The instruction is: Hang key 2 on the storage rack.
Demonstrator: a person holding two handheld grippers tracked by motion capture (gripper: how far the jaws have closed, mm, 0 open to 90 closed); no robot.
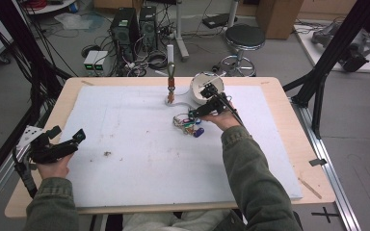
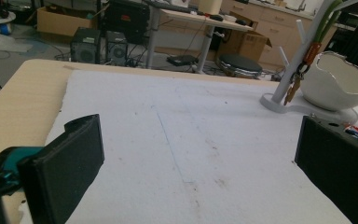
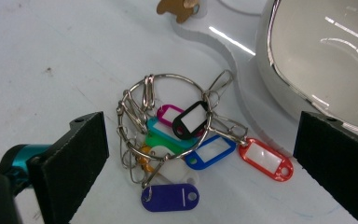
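reaching for key ring bunch (image 3: 177, 135): right gripper (image 3: 200, 154) poised above it, jaws spread wide, nothing held. bunch lies on white mat (image 1: 139, 144), just beside white bowl (image 1: 203, 89) and key stand (image 1: 171, 84). left gripper (image 1: 67, 139) idle, jaws apart, near left table edge. next move, judged: lower, straddle metal ring, close.

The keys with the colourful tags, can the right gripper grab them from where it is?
Probably yes. The right gripper hangs open just above the keys, a finger on each side, with nothing between. The bowl sits close beside them.
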